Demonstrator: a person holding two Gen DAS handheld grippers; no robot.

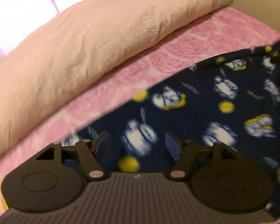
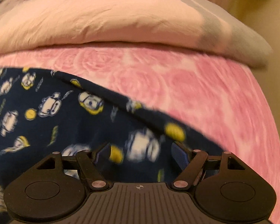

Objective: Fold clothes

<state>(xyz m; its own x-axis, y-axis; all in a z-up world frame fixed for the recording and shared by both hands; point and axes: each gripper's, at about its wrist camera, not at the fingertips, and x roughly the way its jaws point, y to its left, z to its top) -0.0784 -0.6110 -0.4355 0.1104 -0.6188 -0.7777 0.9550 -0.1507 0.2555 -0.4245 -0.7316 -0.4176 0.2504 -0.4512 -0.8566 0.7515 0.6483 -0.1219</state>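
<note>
A navy garment (image 1: 205, 100) printed with white and yellow cartoon figures lies on a pink rose-patterned bed cover (image 1: 136, 69). My left gripper (image 1: 137, 143) is open, its jaws spread wide just above the garment near its left edge. In the right wrist view the same garment (image 2: 69, 112) fills the lower left, with its edge running diagonally down to the right. My right gripper (image 2: 141, 152) is open over the garment's right part, close to that edge. Neither gripper holds cloth. Both views are motion-blurred.
A folded cream quilt (image 1: 87, 43) with a grey band lies across the far side of the bed, also seen in the right wrist view (image 2: 110, 18). Bare pink cover (image 2: 205, 93) extends to the right. A beige wall (image 2: 278, 56) stands beyond the bed's right edge.
</note>
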